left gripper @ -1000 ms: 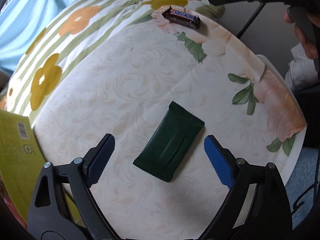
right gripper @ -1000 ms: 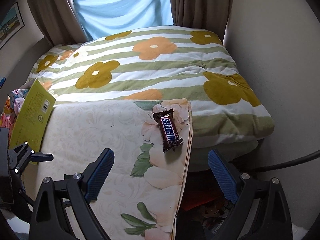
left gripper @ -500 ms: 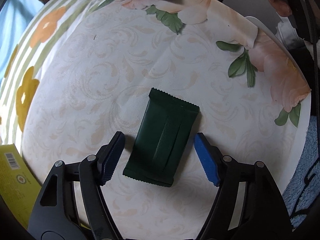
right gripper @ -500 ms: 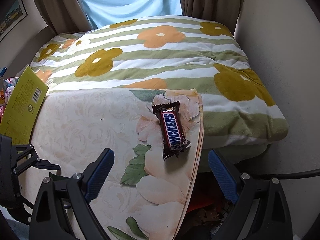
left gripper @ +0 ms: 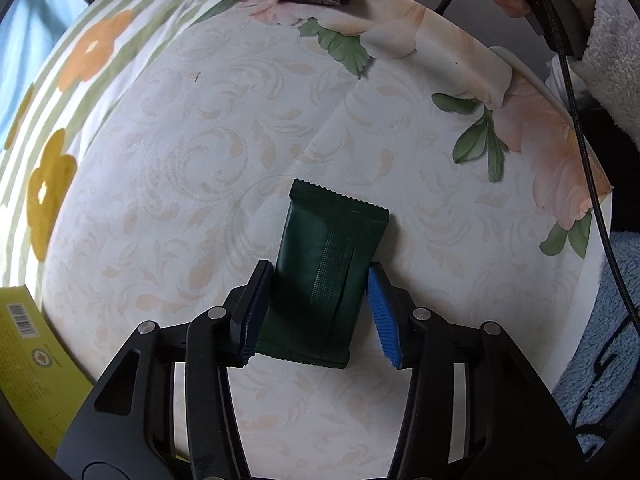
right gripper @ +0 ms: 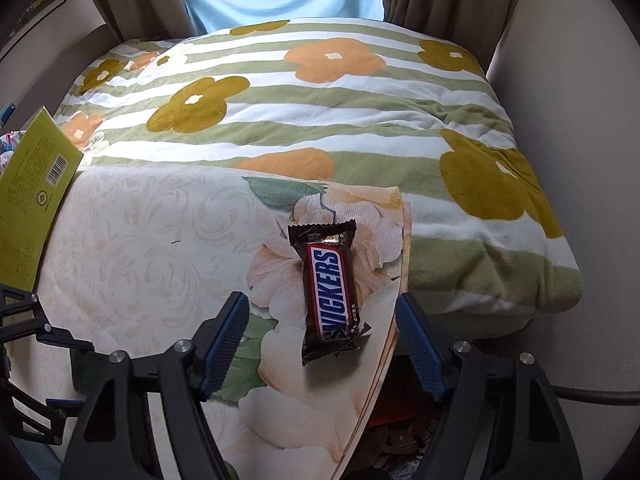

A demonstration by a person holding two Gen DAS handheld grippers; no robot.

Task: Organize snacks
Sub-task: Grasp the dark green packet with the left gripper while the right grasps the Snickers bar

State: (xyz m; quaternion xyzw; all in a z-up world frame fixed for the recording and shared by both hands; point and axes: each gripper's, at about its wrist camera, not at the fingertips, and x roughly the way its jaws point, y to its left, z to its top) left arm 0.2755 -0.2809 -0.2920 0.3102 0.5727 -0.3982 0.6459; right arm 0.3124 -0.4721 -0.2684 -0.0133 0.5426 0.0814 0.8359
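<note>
Left gripper [left gripper: 316, 312] clamped the green packet [left gripper: 326, 276]; lift straight. Right gripper [right gripper: 322, 344], jaws closing but unclenched, straddled the Snickers bar [right gripper: 330, 292]; center before squeezing.

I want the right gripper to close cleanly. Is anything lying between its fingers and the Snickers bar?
Nothing visible. The Snickers bar lies alone on the floral cloth, between the open fingers of the right gripper, which have just been closing; both sides are still clear.
</note>
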